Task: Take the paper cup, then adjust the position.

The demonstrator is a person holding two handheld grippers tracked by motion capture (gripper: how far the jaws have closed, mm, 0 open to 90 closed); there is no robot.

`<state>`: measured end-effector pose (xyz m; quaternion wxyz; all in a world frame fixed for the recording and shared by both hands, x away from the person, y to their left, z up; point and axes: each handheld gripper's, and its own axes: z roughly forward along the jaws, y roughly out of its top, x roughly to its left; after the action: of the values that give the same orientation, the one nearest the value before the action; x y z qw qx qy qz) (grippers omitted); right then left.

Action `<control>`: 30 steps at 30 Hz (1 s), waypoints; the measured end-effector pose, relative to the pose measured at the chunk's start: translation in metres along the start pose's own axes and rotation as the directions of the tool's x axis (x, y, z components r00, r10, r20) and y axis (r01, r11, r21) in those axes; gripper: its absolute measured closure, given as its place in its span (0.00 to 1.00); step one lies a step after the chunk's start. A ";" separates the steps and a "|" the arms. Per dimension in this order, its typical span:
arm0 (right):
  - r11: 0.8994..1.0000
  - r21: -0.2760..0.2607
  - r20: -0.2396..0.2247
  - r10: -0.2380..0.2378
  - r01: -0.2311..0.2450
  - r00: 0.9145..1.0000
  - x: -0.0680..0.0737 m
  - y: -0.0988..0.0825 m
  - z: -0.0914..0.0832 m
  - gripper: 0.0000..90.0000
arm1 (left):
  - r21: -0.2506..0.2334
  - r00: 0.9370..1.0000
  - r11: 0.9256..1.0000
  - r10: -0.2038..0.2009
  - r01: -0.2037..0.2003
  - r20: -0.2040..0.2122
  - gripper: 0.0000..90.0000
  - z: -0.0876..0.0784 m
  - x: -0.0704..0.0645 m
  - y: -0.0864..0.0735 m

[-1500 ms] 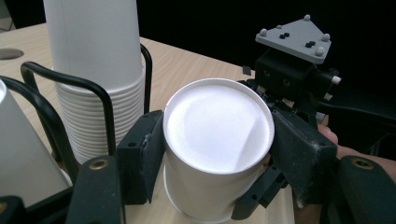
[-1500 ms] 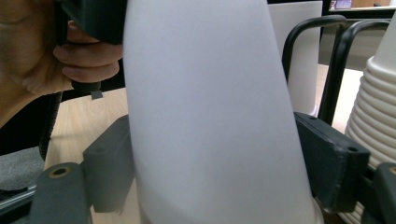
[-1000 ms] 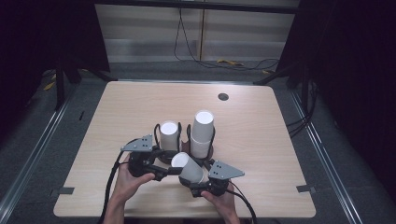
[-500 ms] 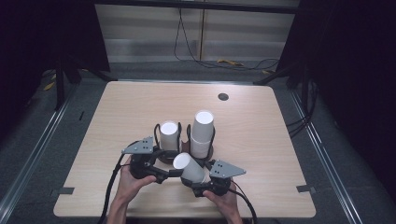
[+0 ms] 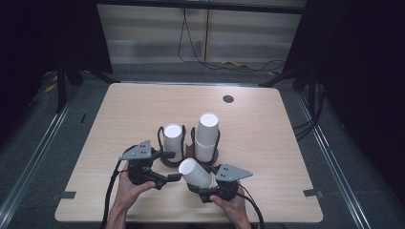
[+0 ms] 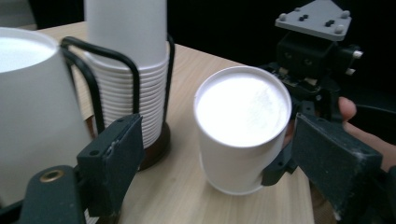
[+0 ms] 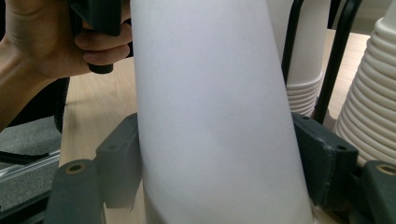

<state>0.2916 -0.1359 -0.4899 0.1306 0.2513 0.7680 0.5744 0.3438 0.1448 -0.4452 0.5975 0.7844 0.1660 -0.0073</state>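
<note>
Paper cup: lying tilted at the near middle of the table, just in front of the two cup stacks in their wire holders.
Right gripper: I am clamping the cup wall between both pads.
Left gripper: my jaws have just been opening; they are standing wide, not pressing the cup.
Advice: I am keeping the right grip gentle, so the thin wall is not denting, while drawing the left gripper clear.

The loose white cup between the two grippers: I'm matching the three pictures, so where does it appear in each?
High view: the loose cup lies tilted at lower centre, held by the right gripper.
Left gripper view: centre, closed bottom facing the camera.
Right gripper view: centre, between the jaws.
Shared landmark: the black wire rack of stacked cups.
</note>
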 end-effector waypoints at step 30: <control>0.970 0.233 -0.040 -0.067 0.074 0.997 -0.005 0.017 0.001 0.29 | 0.058 0.999 0.998 0.039 -0.037 -0.026 0.19 0.000 -0.004 0.000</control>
<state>0.3004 -0.1339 -0.4749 0.1081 0.2285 0.8409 0.4785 0.3401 0.1442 -0.4447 0.5726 0.8042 0.1591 0.0101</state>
